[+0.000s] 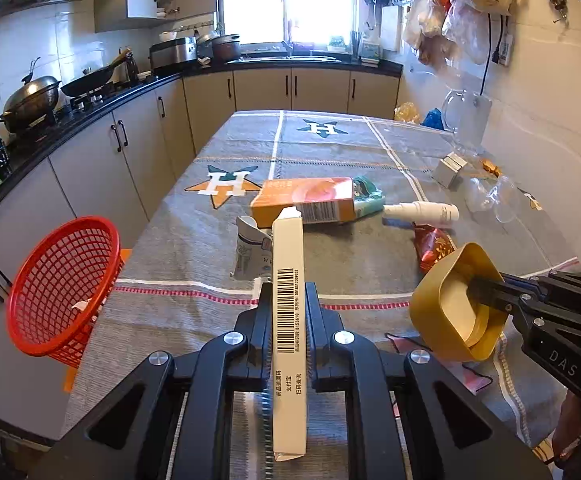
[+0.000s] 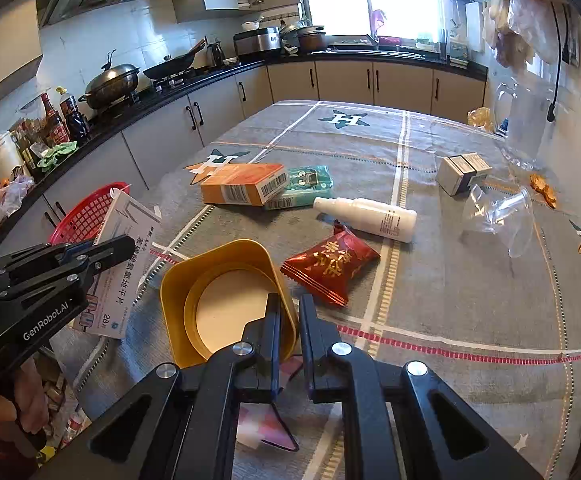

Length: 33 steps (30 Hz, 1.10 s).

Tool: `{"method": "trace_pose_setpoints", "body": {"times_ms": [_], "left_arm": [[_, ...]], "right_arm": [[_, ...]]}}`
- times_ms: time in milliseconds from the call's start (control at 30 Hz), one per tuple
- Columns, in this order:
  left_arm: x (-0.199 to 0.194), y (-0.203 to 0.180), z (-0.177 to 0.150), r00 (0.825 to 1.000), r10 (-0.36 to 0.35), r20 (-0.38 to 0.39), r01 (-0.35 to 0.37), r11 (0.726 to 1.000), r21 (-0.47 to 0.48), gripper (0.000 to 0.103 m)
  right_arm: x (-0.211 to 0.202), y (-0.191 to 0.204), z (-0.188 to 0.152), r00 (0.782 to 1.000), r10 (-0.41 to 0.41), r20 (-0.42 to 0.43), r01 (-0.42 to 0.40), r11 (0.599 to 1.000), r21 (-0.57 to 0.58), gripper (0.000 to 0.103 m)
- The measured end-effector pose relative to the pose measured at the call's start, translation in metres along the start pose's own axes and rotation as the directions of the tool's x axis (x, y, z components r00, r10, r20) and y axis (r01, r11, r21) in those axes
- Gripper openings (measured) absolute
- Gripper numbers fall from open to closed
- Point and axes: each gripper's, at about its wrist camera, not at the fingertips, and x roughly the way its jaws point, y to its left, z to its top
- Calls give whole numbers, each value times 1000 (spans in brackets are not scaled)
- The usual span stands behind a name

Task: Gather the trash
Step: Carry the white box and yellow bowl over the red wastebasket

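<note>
Trash is lying across a table [image 1: 194, 248] w/ a grey cloth in a kitchen. Left gripper [image 1: 288, 292] is clamping a thin white box [image 1: 288, 320] by its flat faces, barcode edge facing up, box sticking out past the fingertips and raised off the cloth. In the right wrist view the same box is showing its printed face, tilted, just in front of the red basket [image 2: 86, 216]. Basket is sitting at the table's left edge, tipped w/ its mouth toward the table, a white scrap inside.

Right gripper [image 2: 290, 304] is pinching the wall of a gold tub [image 2: 218, 264]: one finger inside, one outside, tub's mouth facing the camera, pale disc at its bottom. Tub is also up off the cloth.

Remaining on the table: orange box [image 1: 306, 200] lying flat w/ a teal pack [image 1: 370, 196] touching its far end, white spray bottle [image 2: 370, 216] on its side just beside them, red snack bag [image 2: 330, 264] near the bottle, crushed carton [image 1: 250, 252] behind the thin box, small grey box [image 2: 462, 172] and clear plastic cup [image 2: 502, 216] farther right. Pink wrapper [image 2: 258, 420] is lying under the right gripper.
</note>
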Motion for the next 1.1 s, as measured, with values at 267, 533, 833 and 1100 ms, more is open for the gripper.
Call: {"method": "trace_pose_setpoints", "body": {"times_ms": [267,533,833,1100], "left_arm": [[-4,4,0,1000,1,16,-1,1000,-4,13],[-9,11,1,999,2,34,-1,1000,-17,12],[-13,19,2,999,8,52,-6,999,-34,12],[-20,37,7,998,-26,65,31,997,-72,12]], "right_arm": [[1,8,3,1000,-9,-4,9,1000,-16,10],[2,15,7,1000,-15,-6,15,999,-29,10],[4,25,11,1000,-18,-9,18,999,-42,10],[5,33,17,1000,-19,-7,19,999,-50,10]]}}
